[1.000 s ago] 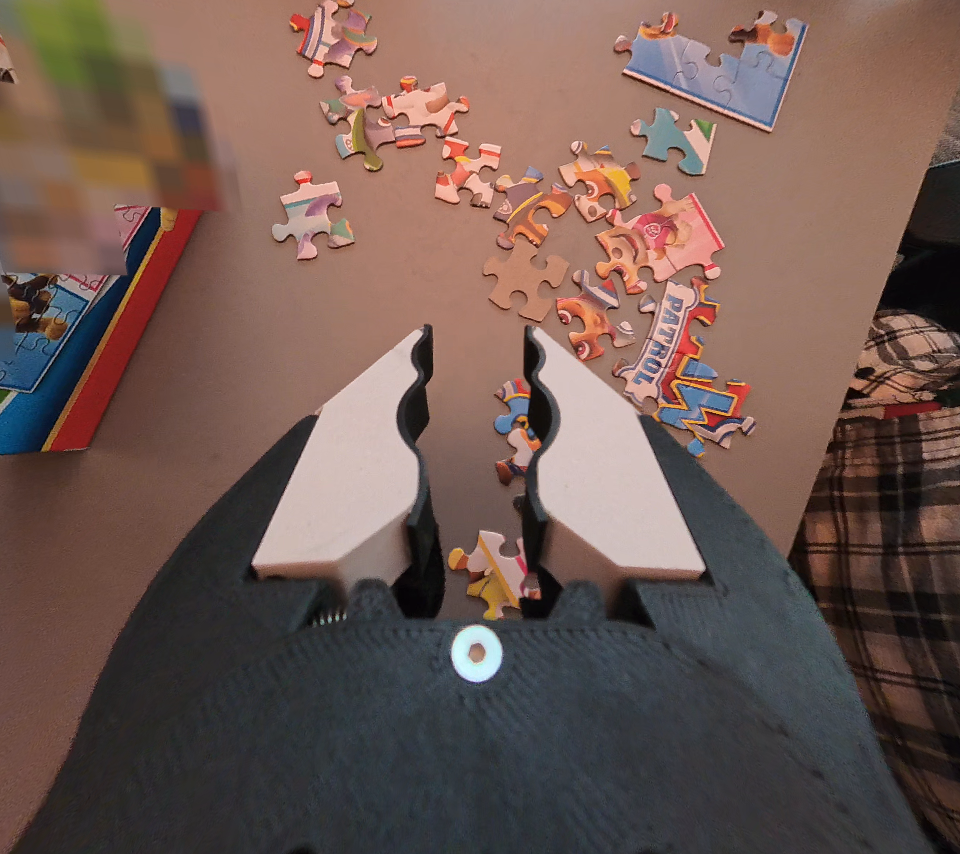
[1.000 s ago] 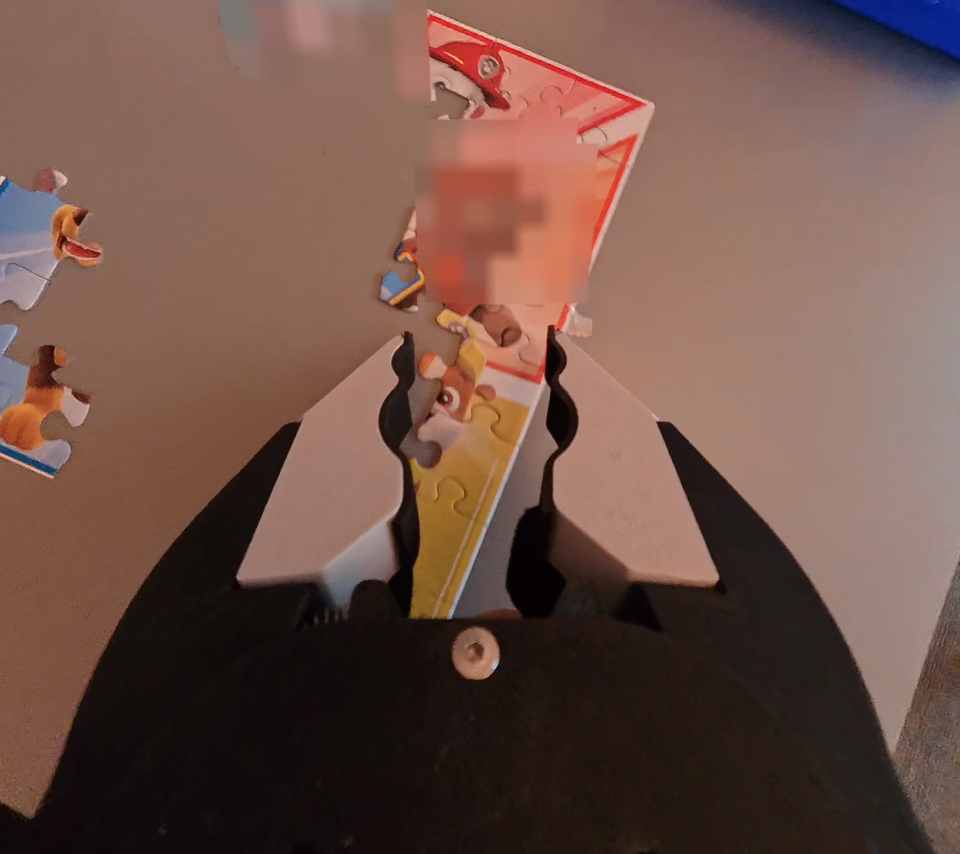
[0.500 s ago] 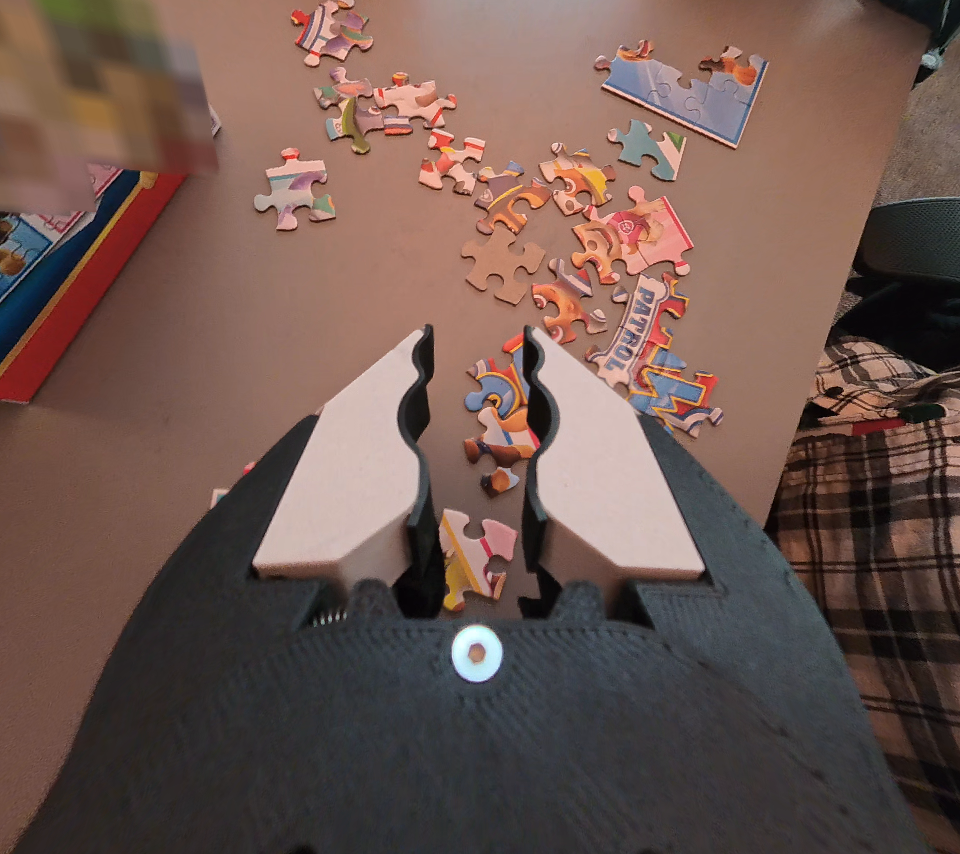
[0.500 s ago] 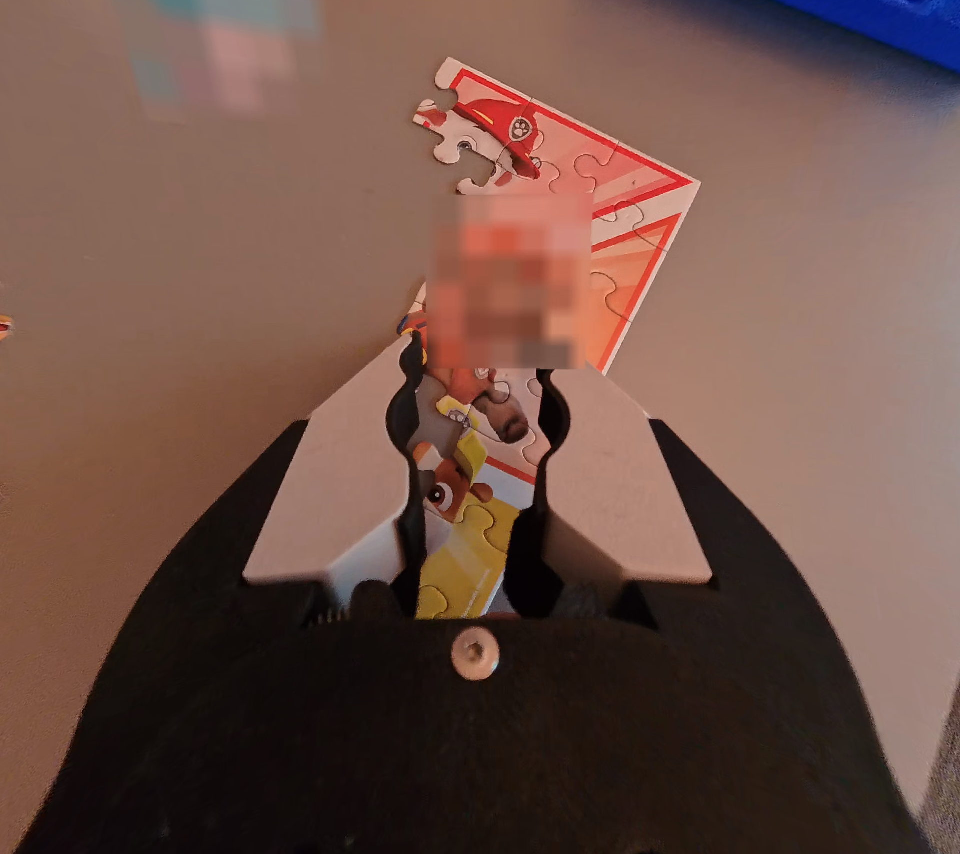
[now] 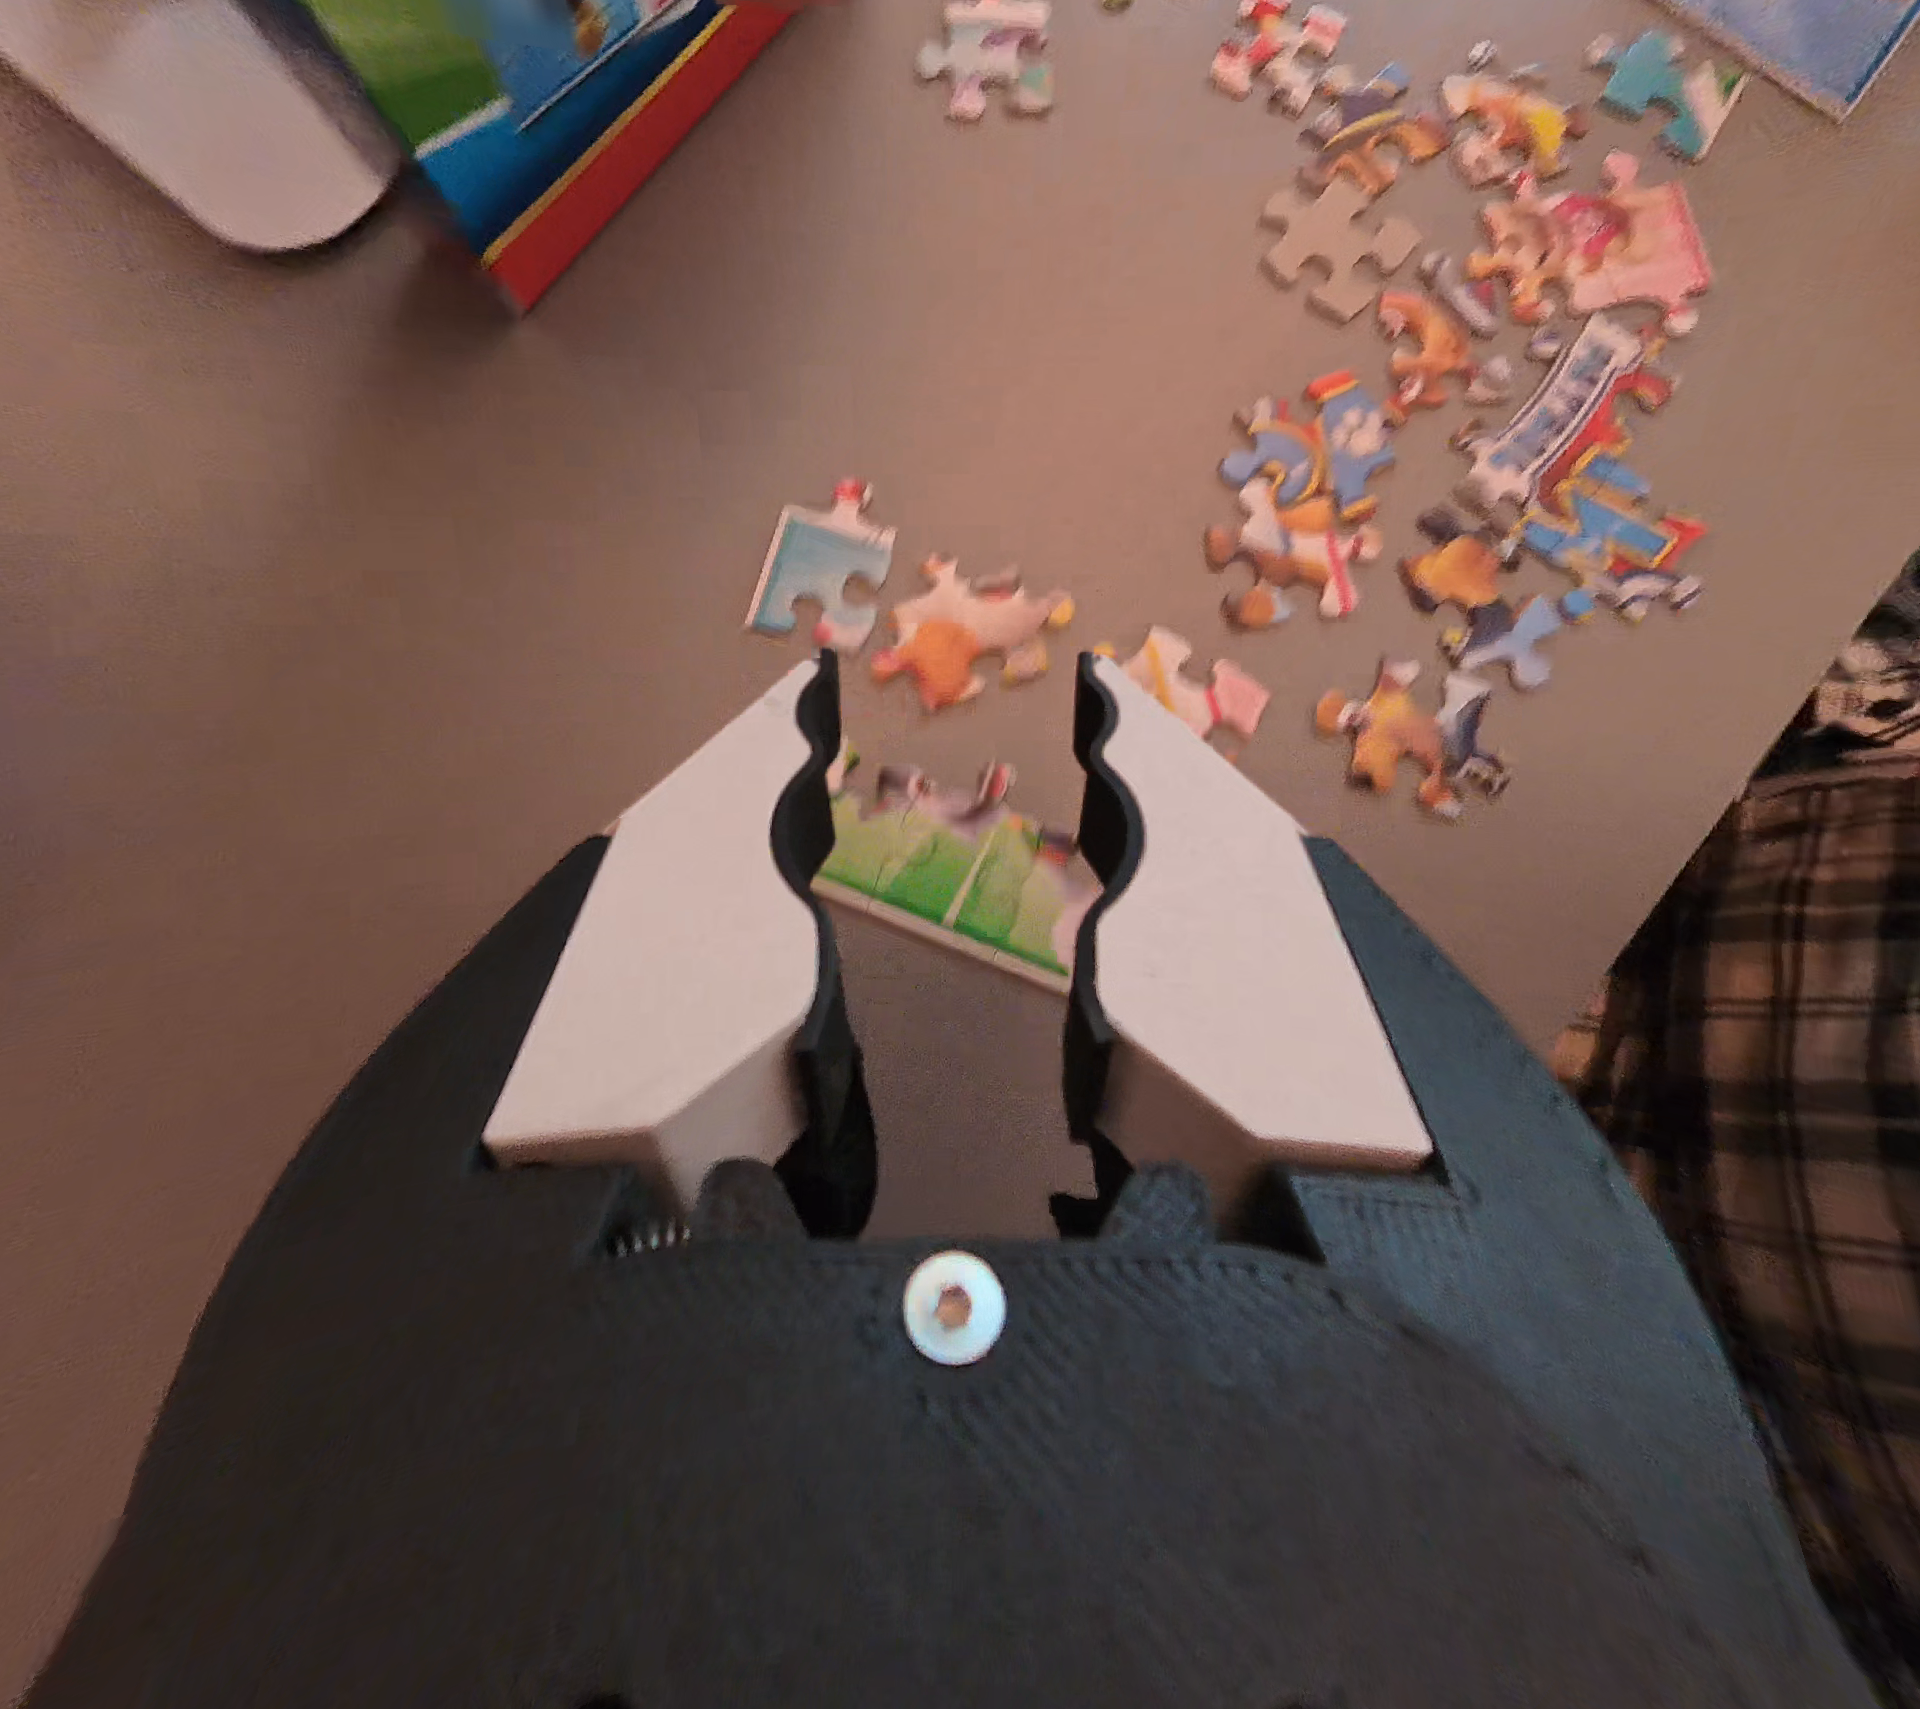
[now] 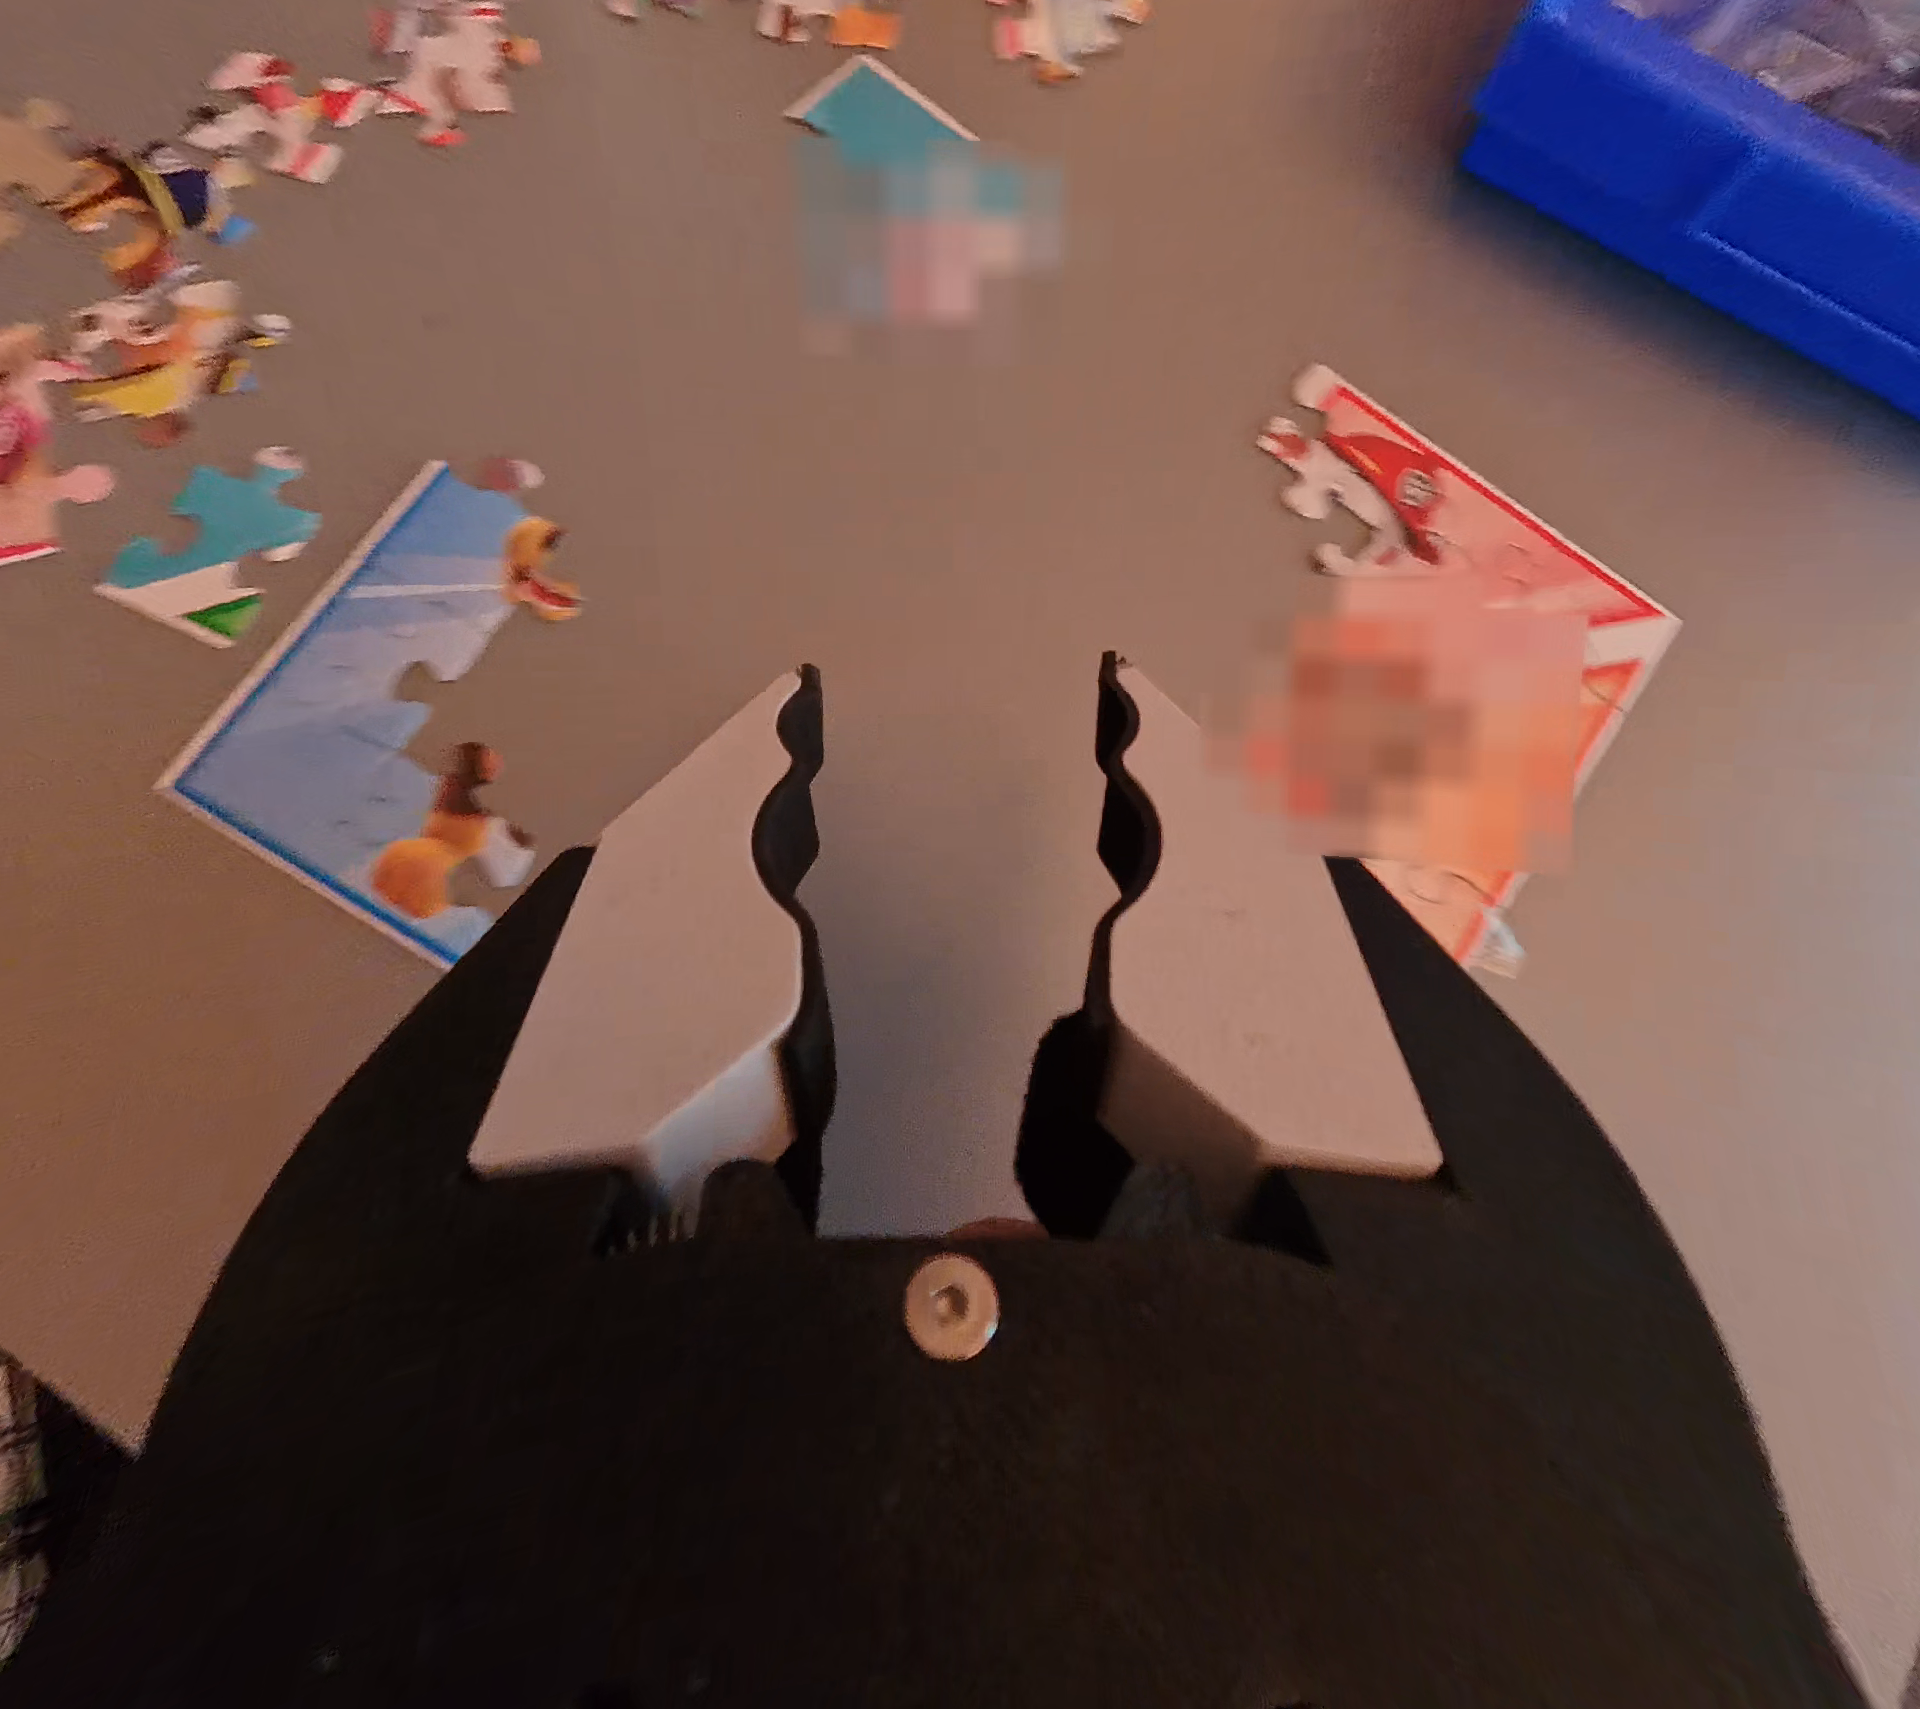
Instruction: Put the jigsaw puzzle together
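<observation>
Puzzle pieces (image 5: 1299,506) look thin, light, flat on the surface (image 5: 520,620): pinch an edge. Both hand-held grippers (image 5: 951,672) (image 6: 956,672) spread, empty.

Left gripper (image 5: 951,672) jaws apart, nothing between them; green joined section (image 5: 951,870) lies right under tips. Left of it, wide bare table (image 5: 364,620), clear up to puzzle box (image 5: 582,101). Ahead-right, loose pieces (image 5: 1455,371) crowd surface to table edge.

Right gripper (image 6: 956,672) parted, bare tabletop below and ahead. Blue joined section (image 6: 343,703) close on left, red joined section (image 6: 1455,558) close on right, blue bin (image 6: 1683,132) blocks far right.
</observation>
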The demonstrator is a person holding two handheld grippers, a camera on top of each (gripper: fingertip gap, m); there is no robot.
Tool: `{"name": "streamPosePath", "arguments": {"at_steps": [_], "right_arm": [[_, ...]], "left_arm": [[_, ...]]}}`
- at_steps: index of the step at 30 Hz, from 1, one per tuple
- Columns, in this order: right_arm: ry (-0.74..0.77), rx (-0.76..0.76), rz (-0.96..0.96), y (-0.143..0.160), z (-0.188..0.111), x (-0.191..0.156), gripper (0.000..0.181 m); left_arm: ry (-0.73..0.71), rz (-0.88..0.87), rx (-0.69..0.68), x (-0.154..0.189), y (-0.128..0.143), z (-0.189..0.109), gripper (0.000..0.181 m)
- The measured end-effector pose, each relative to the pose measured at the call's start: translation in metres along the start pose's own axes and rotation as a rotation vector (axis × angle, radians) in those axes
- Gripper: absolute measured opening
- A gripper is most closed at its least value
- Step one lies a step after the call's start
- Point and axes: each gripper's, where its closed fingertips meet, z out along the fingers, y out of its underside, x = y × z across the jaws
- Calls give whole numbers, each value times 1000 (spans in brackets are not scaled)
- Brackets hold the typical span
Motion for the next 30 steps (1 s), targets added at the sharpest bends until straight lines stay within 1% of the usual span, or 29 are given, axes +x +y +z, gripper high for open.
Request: {"name": "streamPosePath", "arguments": {"at_steps": [4, 7, 9, 14, 16, 18, 20, 24, 30], "right_arm": [[-63, 33, -62, -12, 5, -48, 48], [-99, 38, -110, -17, 12, -80, 47], [-128, 51, -131, -21, 16, -100, 47], [-175, 91, -156, -31, 19, -139, 45], [-179, 91, -169, -31, 22, -148, 44], [-190, 91, -174, -30, 23, -157, 43], [-196, 96, -178, -30, 23, -163, 42], [-202, 95, -178, -29, 23, -170, 40], [-227, 98, -182, -32, 27, -179, 39]], "left_arm": [[-3, -8, -42, -5, 29, -14, 47], [4, -24, -61, -6, 44, -9, 48], [7, -26, -49, -9, 43, -1, 48], [-11, 34, -44, -26, 23, 37, 48], [-14, 59, -73, -34, 18, 55, 48], [-33, 78, -117, -43, 19, 70, 46], [9, 64, -113, -42, 16, 80, 41], [-3, 68, -110, -45, 14, 81, 23], [-6, 82, -83, -44, 14, 82, 21]]}}
